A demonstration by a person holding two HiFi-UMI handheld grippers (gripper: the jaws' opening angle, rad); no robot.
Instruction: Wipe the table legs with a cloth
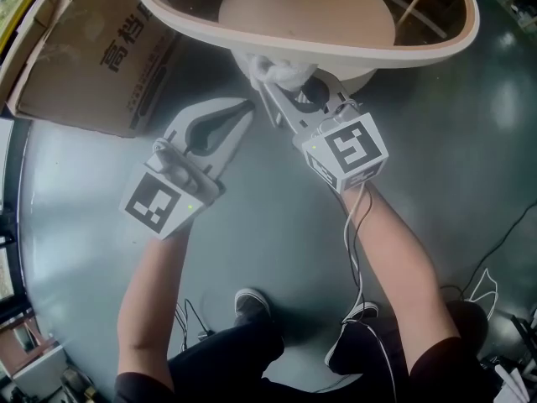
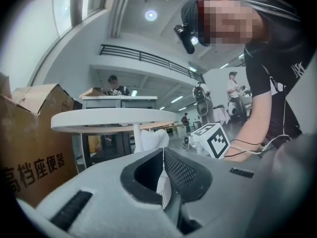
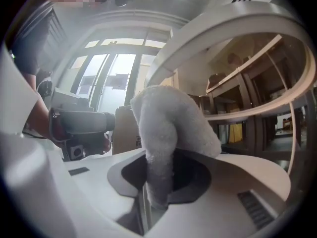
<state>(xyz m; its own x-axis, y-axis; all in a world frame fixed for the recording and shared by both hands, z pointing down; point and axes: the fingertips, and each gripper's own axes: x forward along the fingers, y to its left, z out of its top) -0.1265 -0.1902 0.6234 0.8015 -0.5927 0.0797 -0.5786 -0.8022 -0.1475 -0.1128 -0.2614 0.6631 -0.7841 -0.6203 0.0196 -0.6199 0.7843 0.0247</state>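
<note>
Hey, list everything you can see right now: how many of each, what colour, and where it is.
Table: one, white, round, top of the head view.
Cardboard box: one, brown, on the floor left of the table.
Cloth: one, white, just under the table rim.
Shoes: two, dark with white soles, on the grey floor at the bottom.
Left gripper: one, white, jaws together on nothing, near the box.
Right gripper: one, white, shut on the cloth.

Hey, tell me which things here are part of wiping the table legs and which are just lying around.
For the job: cloth, pinched in the right claw; white table and its leg.

Lying about: cardboard box; left claw, shut and empty, idle.
</note>
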